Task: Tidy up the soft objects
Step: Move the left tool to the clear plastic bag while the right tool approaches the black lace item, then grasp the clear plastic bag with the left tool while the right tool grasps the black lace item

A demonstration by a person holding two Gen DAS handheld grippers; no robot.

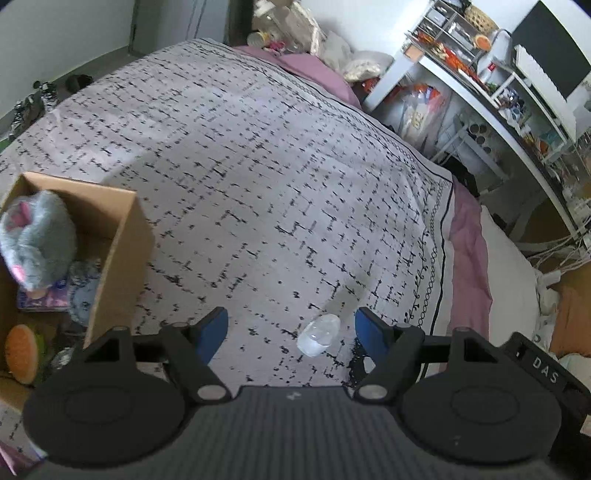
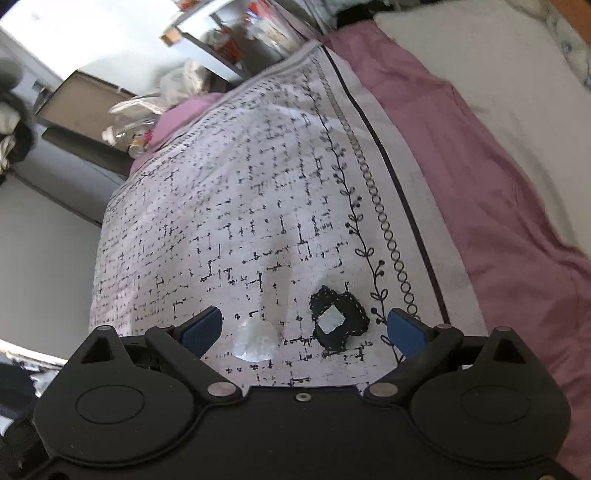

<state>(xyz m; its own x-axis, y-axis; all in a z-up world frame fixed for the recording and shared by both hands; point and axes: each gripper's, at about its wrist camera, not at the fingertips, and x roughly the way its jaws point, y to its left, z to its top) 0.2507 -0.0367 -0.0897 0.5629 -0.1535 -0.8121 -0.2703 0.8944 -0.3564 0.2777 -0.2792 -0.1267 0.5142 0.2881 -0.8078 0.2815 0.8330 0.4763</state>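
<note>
In the left wrist view my left gripper (image 1: 291, 332) is open over the patterned bedspread (image 1: 240, 166), with a small white translucent soft object (image 1: 318, 334) lying between its blue fingers. A cardboard box (image 1: 118, 236) at the left holds a grey plush toy (image 1: 35, 240), an orange round soft item (image 1: 23, 352) and other soft things. In the right wrist view my right gripper (image 2: 304, 330) is open and empty; the white soft object (image 2: 257, 339) and a black crocheted piece with a pale square centre (image 2: 338, 325) lie on the bedspread between its fingers.
A pink sheet (image 2: 480, 184) and a white mattress edge (image 2: 498, 74) border the bedspread on the right. A cluttered white desk and shelves (image 1: 498, 85) stand beyond the bed. Bags and bottles (image 1: 288, 33) pile at the bed's far end. Shoes (image 1: 33, 103) lie on the floor.
</note>
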